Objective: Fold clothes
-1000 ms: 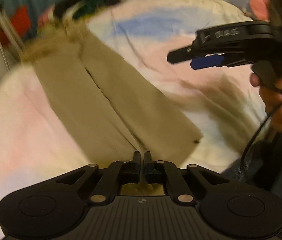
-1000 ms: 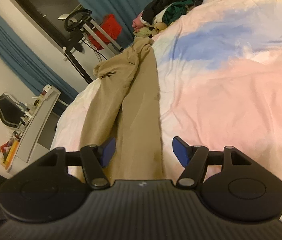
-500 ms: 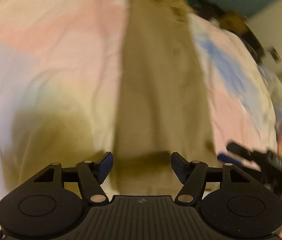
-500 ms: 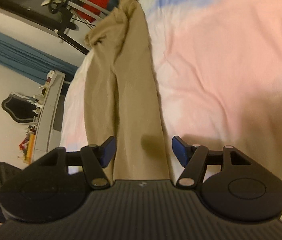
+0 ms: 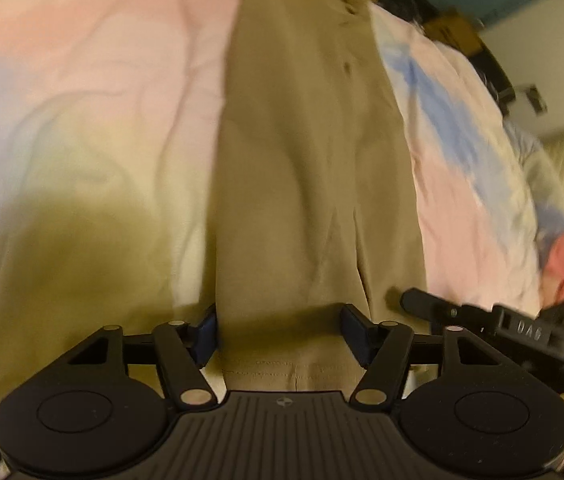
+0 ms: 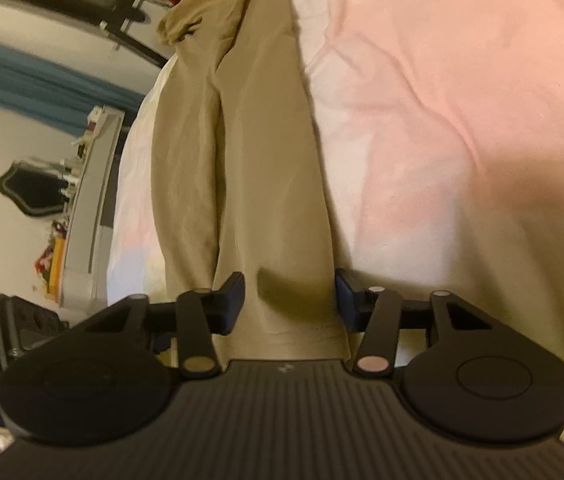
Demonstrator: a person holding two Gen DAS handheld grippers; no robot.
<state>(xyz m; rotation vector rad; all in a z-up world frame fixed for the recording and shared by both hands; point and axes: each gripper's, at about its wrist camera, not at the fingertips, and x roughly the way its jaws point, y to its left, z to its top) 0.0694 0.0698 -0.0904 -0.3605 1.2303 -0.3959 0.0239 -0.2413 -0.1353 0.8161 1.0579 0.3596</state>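
Tan trousers [image 5: 306, 168] lie stretched out lengthwise on a pastel pink, blue and white bedspread [image 5: 94, 92]. My left gripper [image 5: 280, 334] is open, low over the hem end of the trousers, its blue pads on either side of one leg. My right gripper [image 6: 288, 302] is open too, over the hem of the neighbouring leg [image 6: 278, 200]; its fingertip [image 5: 414, 304] shows at the lower right of the left wrist view. The waist end [image 6: 210, 8] lies bunched at the far end of the bed.
The bed's edge runs along the left of the trousers in the right wrist view, with a white desk [image 6: 90, 184], a dark chair [image 6: 30, 192] and a black stand [image 6: 130, 12] beyond. A pile of clothes [image 5: 394, 4] lies near the waist end.
My left gripper opened and swung round to the hem end of the trousers. Both grippers dropped closer to the hems.
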